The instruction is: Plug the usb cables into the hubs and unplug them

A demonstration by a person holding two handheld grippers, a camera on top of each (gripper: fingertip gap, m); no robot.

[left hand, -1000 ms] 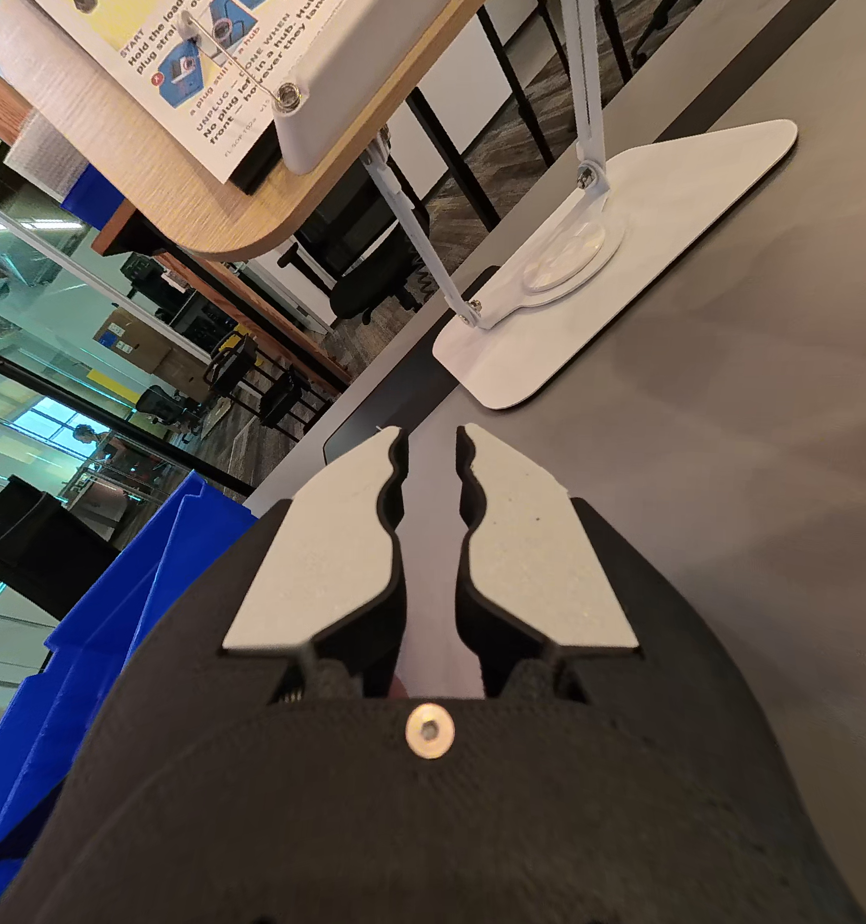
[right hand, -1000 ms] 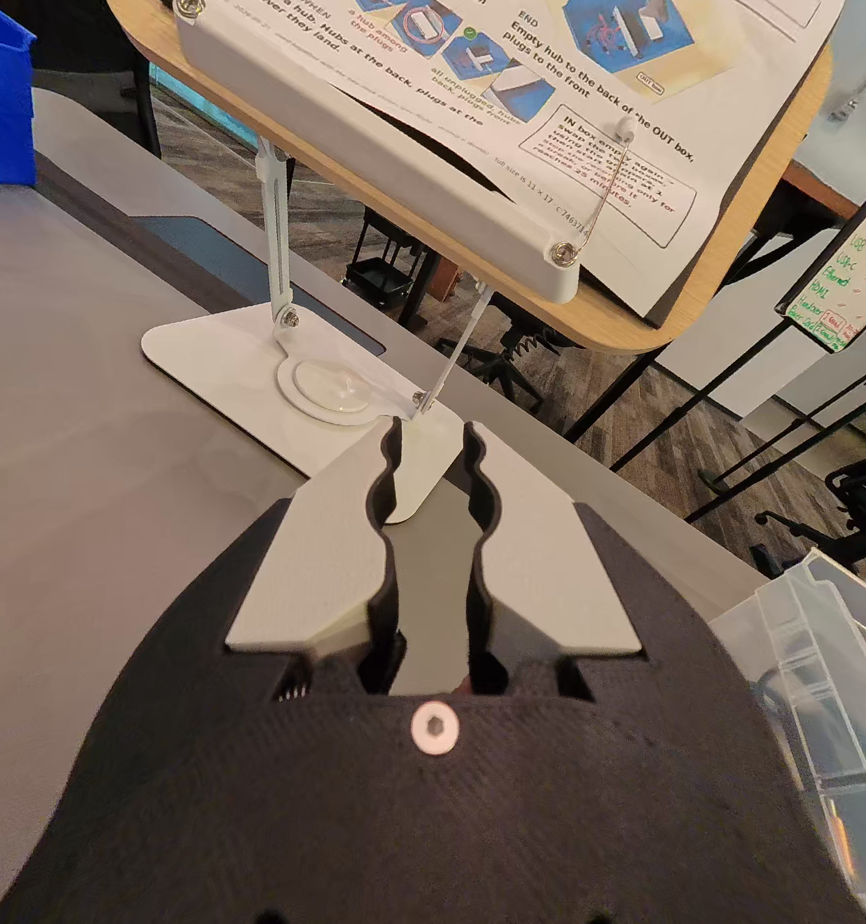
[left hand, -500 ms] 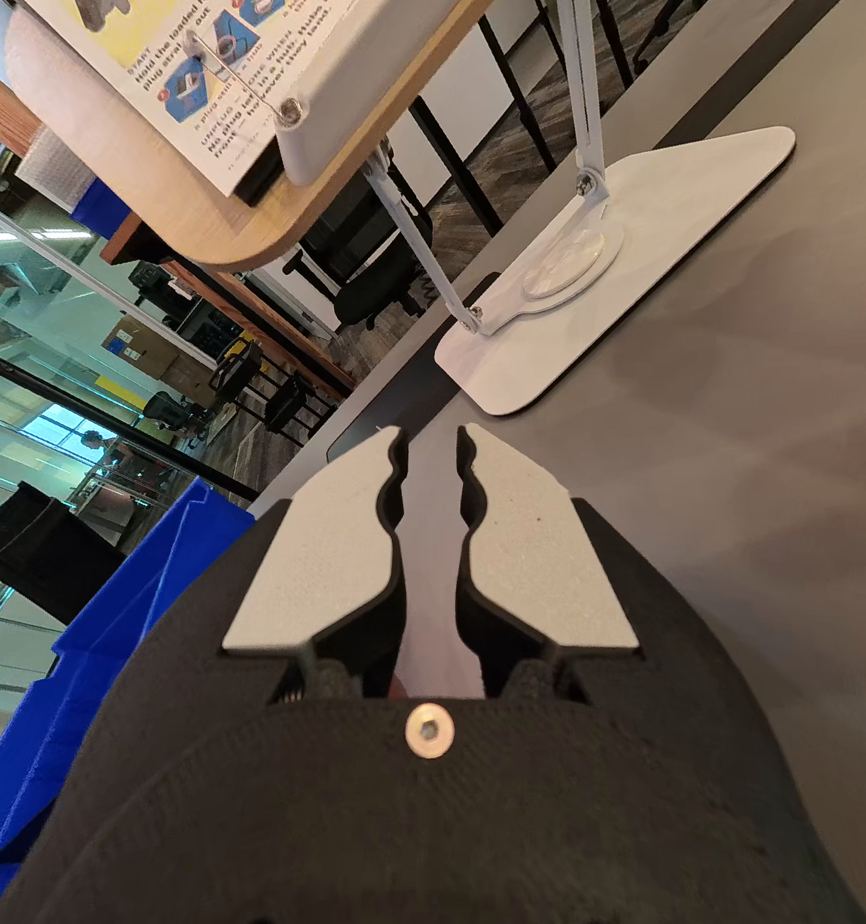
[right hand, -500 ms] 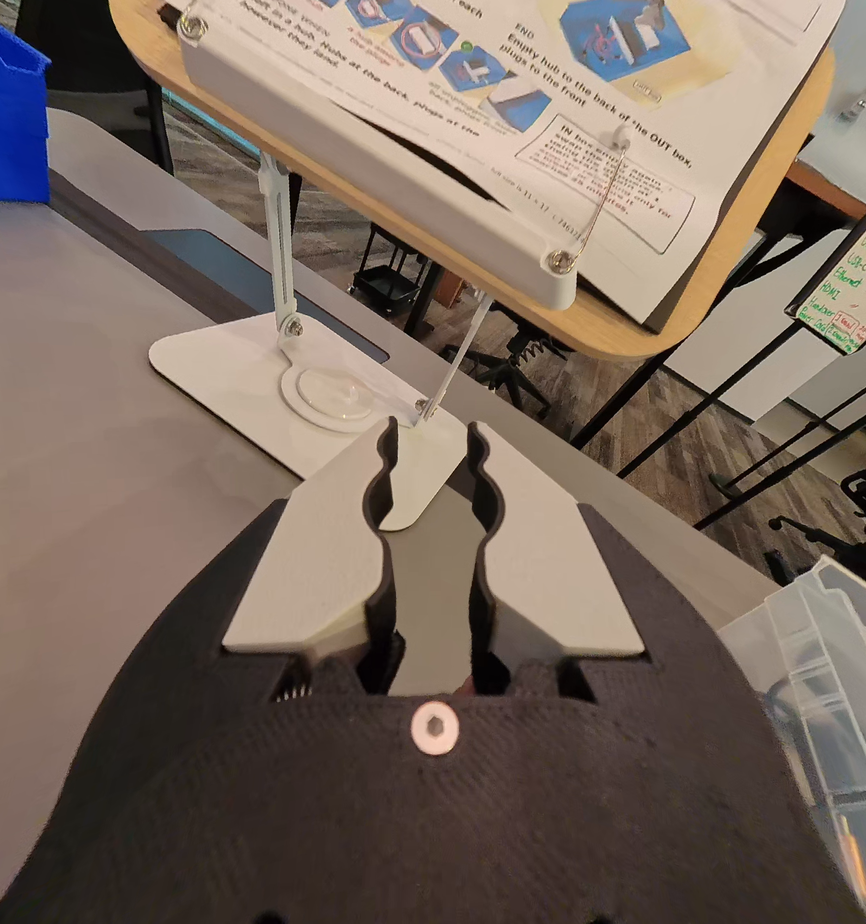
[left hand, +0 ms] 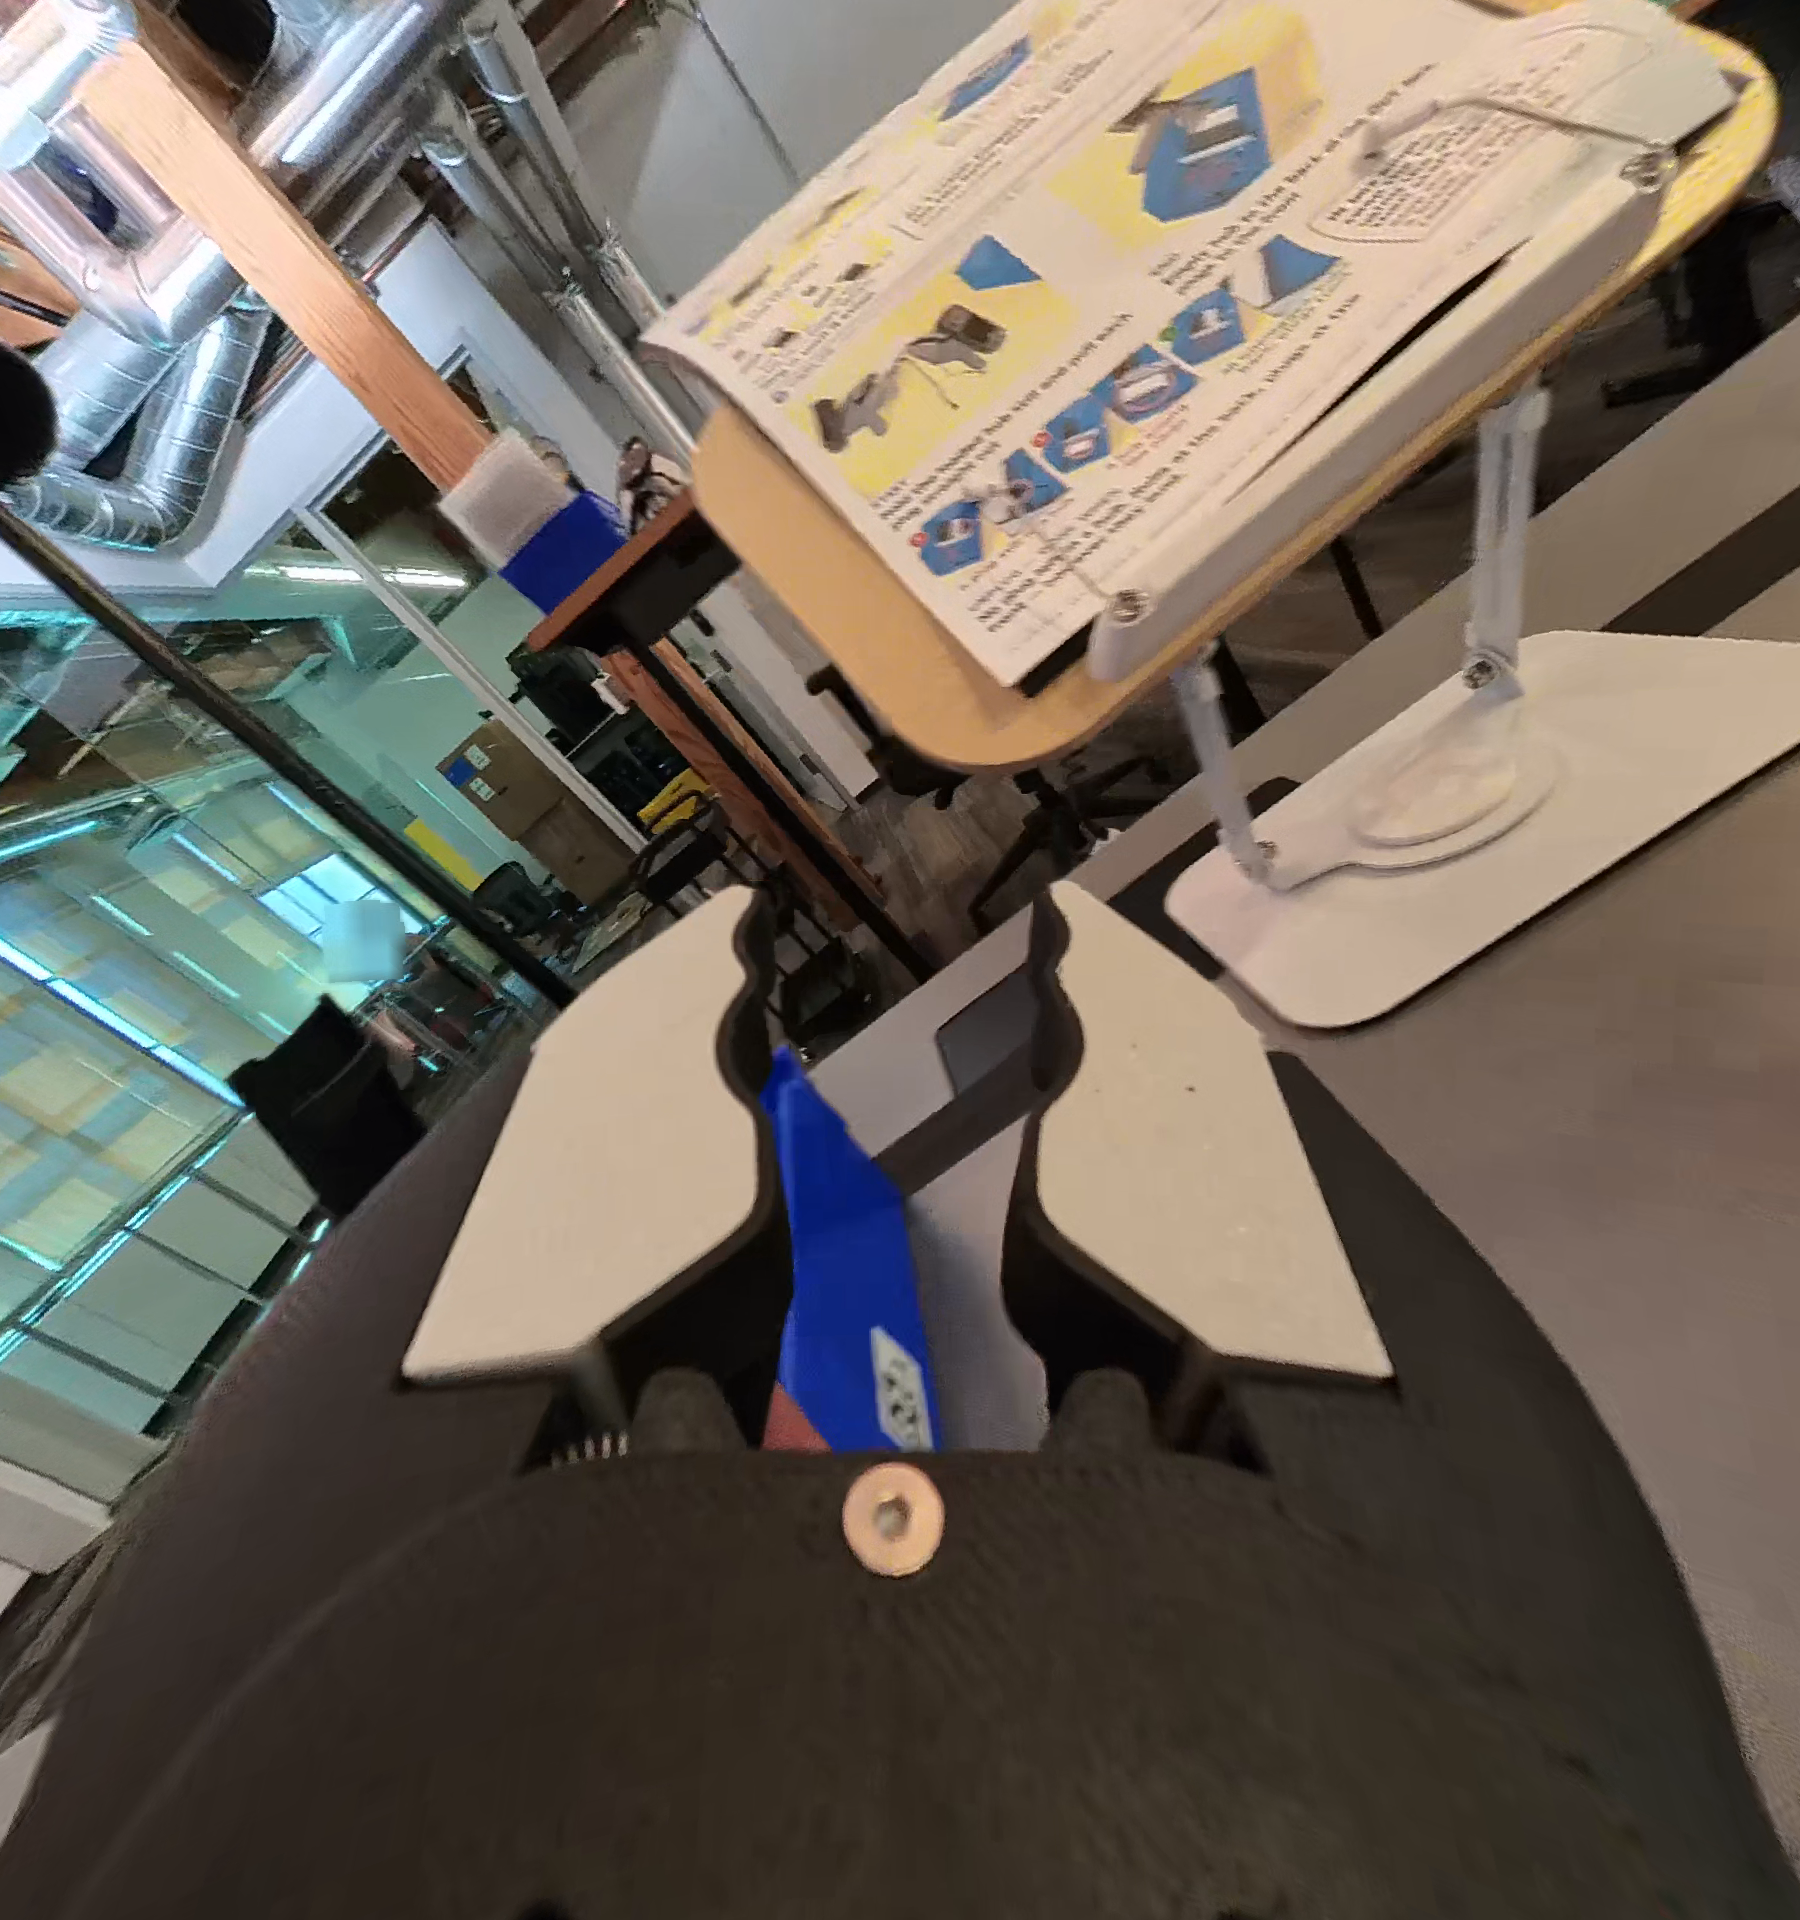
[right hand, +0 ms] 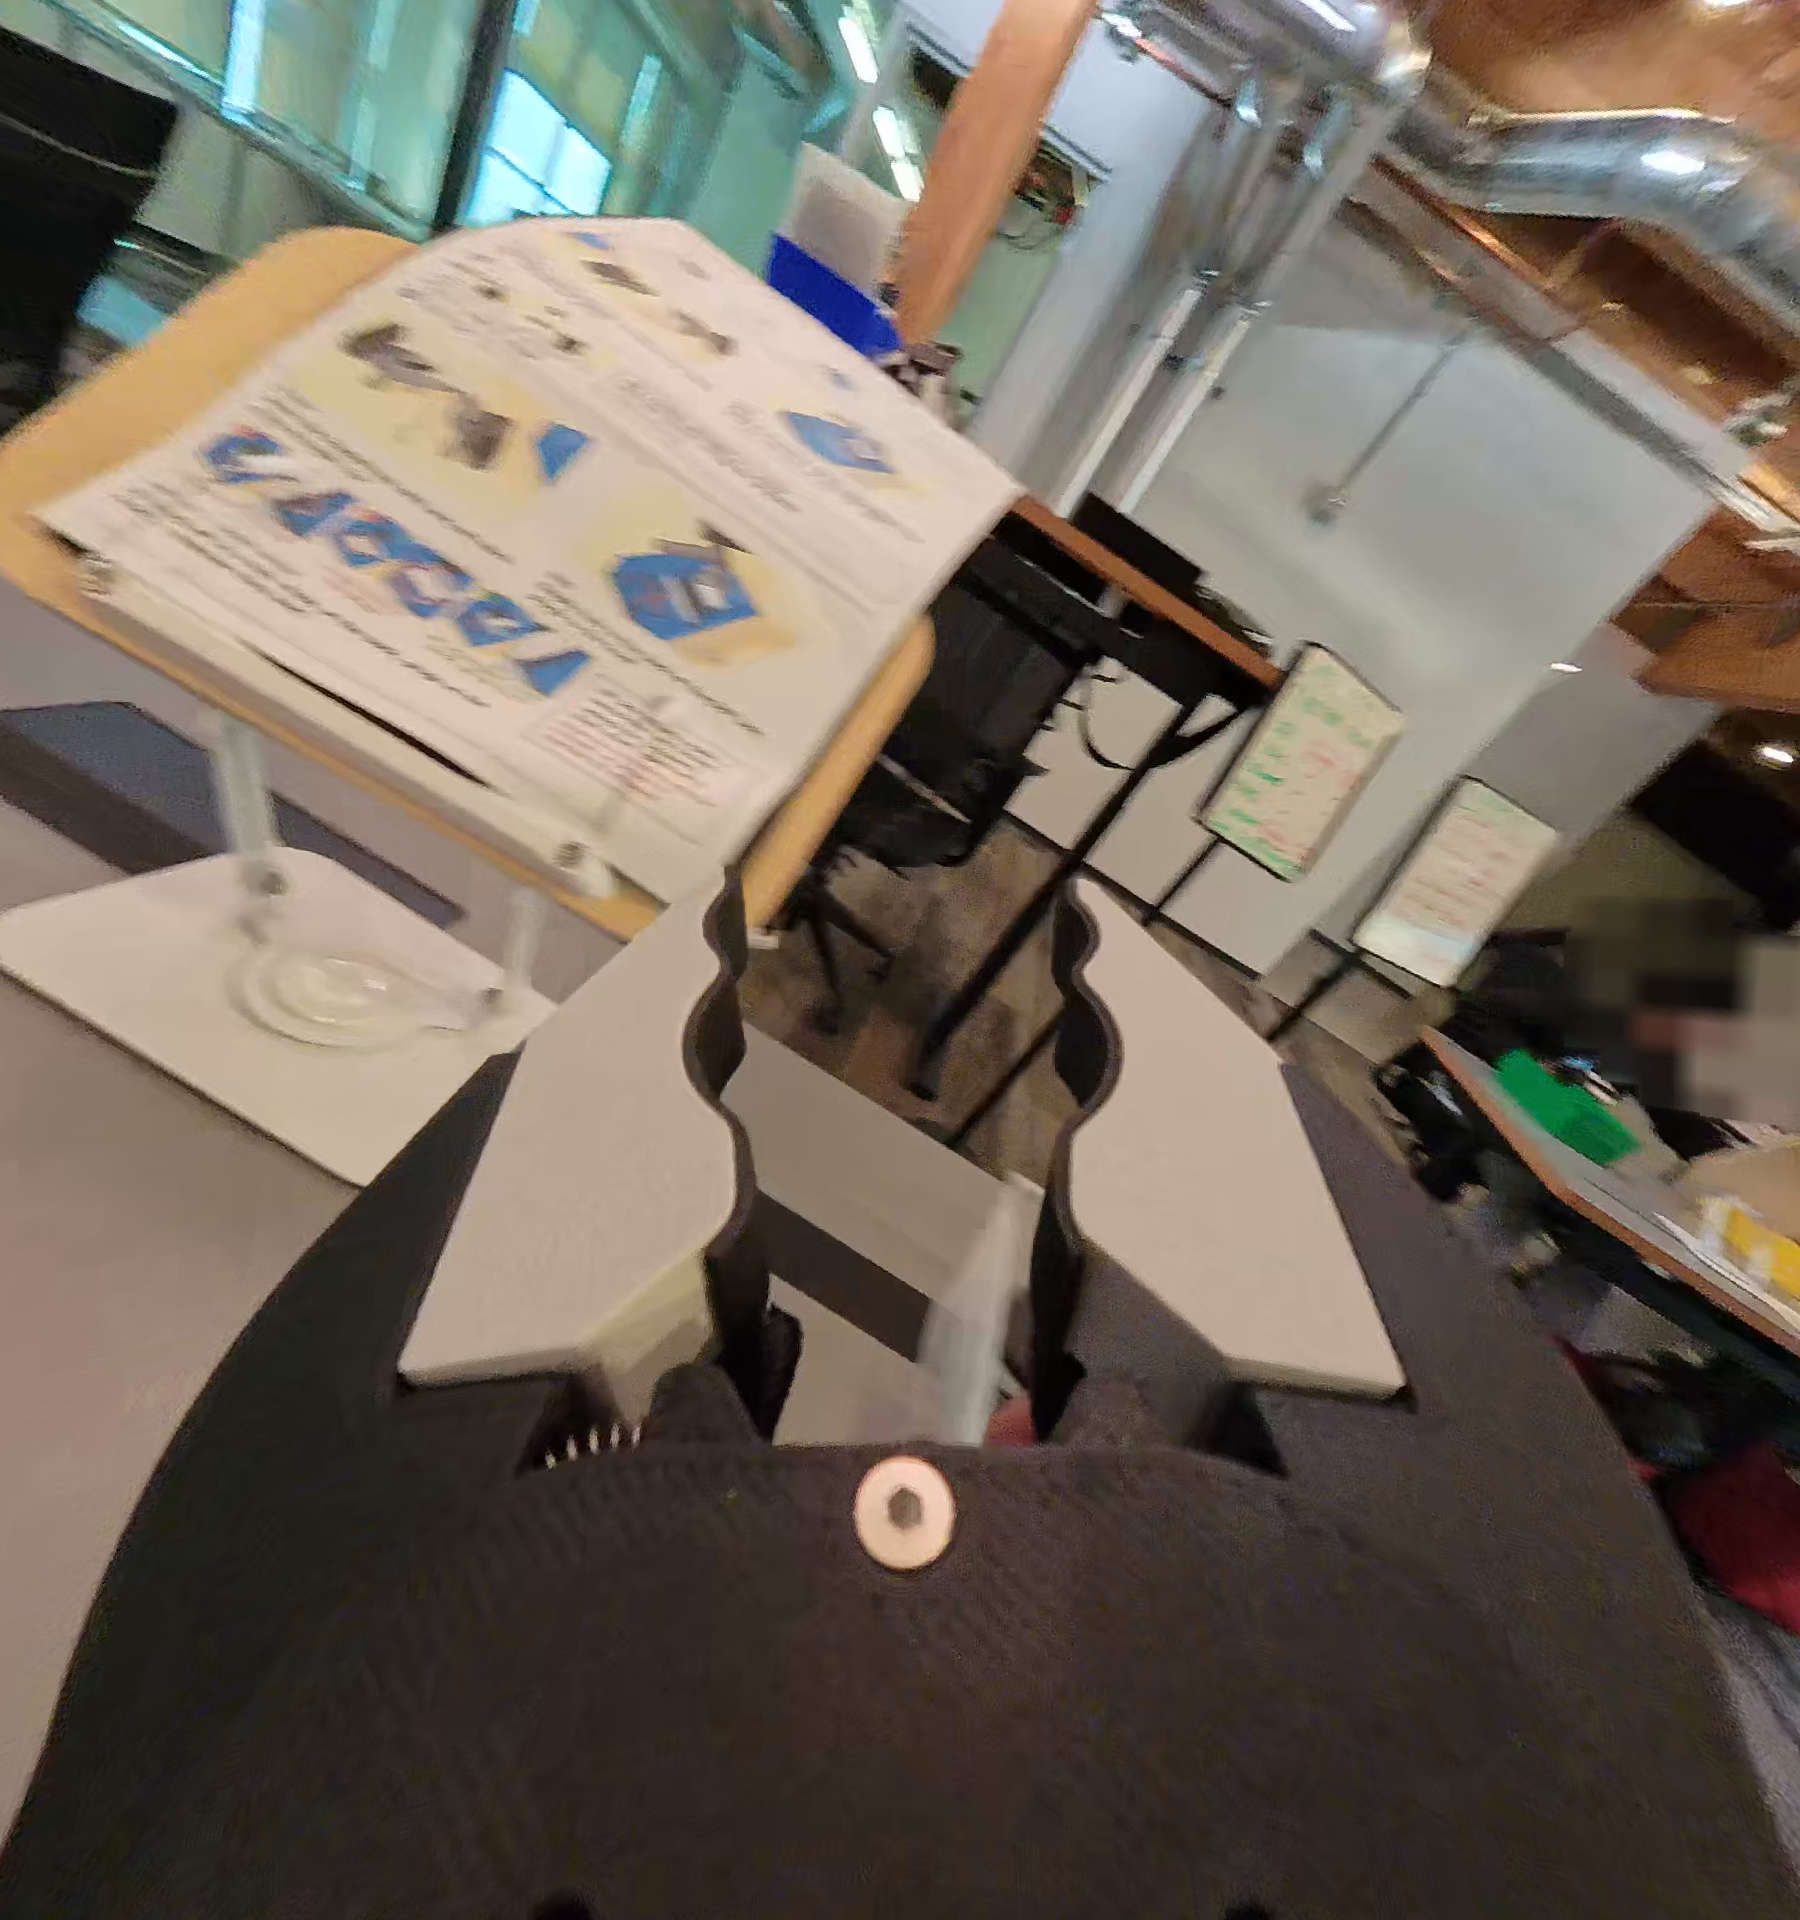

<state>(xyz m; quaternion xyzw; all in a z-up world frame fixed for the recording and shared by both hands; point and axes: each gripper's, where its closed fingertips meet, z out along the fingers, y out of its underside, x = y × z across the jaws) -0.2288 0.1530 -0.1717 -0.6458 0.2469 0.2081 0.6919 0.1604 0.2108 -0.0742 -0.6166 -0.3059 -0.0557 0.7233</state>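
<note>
Left view: left gripper (left hand: 901, 940) is sitting with fingers apart, empty, pointing over a blue bin (left hand: 849, 1262) at lower center. No cables or hubs showing.

Right view: right gripper (right hand: 896, 935) is also gaping, empty; clear bin (right hand: 963, 1314) below. Judgement: cables are floppy and light, so grab the stiff plug body.

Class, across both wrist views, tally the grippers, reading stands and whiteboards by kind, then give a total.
Grippers: 2 (left gripper, right gripper)
Reading stand: 1, same one in both views
Whiteboards: 2 (nearer whiteboard, farther whiteboard)
Total: 5
</note>
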